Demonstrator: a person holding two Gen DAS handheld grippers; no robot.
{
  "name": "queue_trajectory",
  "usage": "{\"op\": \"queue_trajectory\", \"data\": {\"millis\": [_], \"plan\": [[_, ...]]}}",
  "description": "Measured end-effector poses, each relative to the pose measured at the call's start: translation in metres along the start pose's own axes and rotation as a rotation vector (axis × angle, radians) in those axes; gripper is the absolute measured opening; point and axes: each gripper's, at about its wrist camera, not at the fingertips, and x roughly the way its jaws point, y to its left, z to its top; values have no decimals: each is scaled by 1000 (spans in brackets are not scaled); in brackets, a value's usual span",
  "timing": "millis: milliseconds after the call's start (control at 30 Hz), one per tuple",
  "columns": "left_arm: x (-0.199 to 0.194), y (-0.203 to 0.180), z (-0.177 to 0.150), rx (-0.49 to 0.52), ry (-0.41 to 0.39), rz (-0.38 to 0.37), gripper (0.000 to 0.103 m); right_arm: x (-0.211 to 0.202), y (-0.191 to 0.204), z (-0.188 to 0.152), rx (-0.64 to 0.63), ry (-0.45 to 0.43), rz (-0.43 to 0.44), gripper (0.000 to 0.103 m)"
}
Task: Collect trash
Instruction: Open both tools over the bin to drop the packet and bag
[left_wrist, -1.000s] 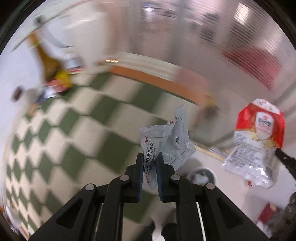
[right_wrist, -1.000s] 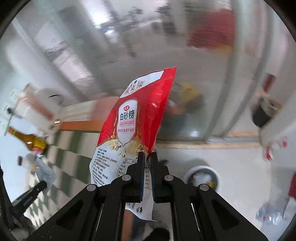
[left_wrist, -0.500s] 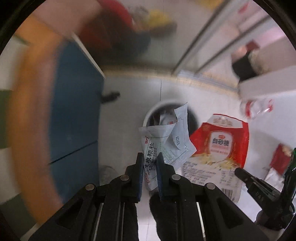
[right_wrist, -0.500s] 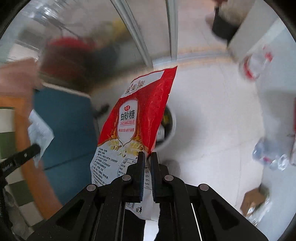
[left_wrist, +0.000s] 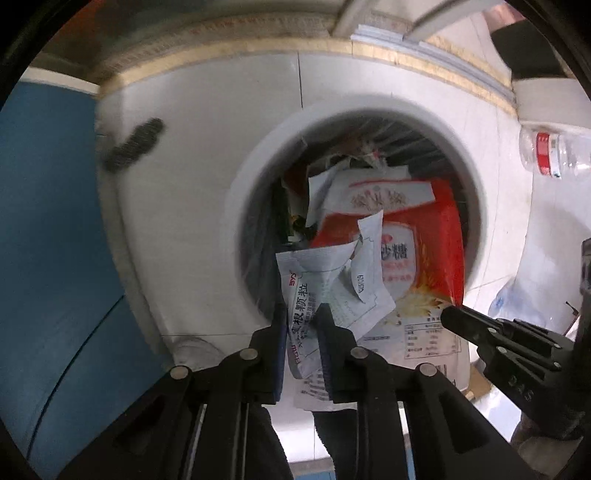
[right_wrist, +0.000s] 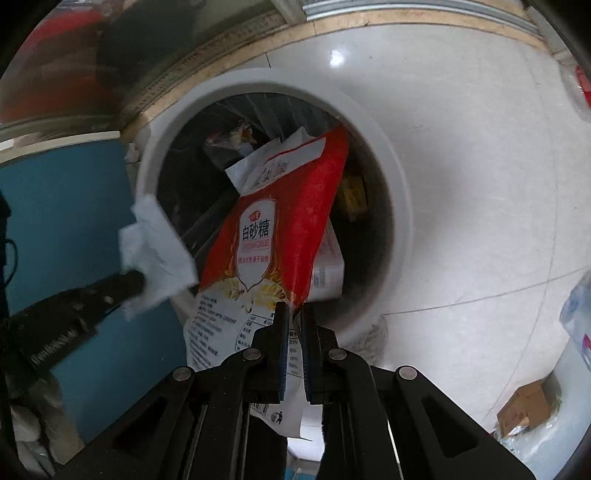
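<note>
Two wrappers held over one bin, nearer than half a second before.
Left gripper (left_wrist: 301, 314) pinched one grey sachet (left_wrist: 328, 284); right gripper (right_wrist: 291, 314) pinched one red sugar bag (right_wrist: 273, 236), its top now inside the white bin (right_wrist: 388, 155) rim. The bin mouth held litter; bare floor tiles (right_wrist: 480, 184) lay to its right.

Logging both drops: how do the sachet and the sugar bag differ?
The sachet is small, grey-white and crumpled, pinched by the left gripper; the sugar bag is larger, red-and-white and flatter, pinched by the right gripper. Both hang over the open bin, unreleased.
</note>
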Motion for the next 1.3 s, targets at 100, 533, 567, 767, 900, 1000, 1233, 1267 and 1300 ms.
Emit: {"op": "queue_trajectory", "data": {"millis": [100, 533, 567, 767, 900, 1000, 1233, 1267, 1300], "plan": [[10, -3, 5, 10, 33, 13, 17, 2, -1, 6, 9, 9, -19, 12], [-63, -9, -42, -69, -132, 38, 95, -93, 0, -39, -85, -231, -221, 100], [-72, -10, -50, -74, -160, 64, 95, -103, 2, -47, -96, -254, -230, 103], [-148, -10, -122, -122, -343, 180, 95, -168, 27, -105, -153, -406, -255, 103], [-206, -13, -172, -155, -445, 203, 95, -219, 44, -150, -172, -497, -281, 103], [-252, -18, -213, -167, -513, 209, 95, -261, 58, -190, -171, -555, -281, 103], [-353, -25, -315, -150, -654, 178, 95, -366, 94, -302, -169, -696, -262, 103], [-372, -26, -337, -140, -676, 171, 95, -379, 98, -318, -167, -712, -257, 103], [-380, -28, -347, -136, -687, 166, 95, -390, 101, -333, -164, -724, -249, 103]]}}
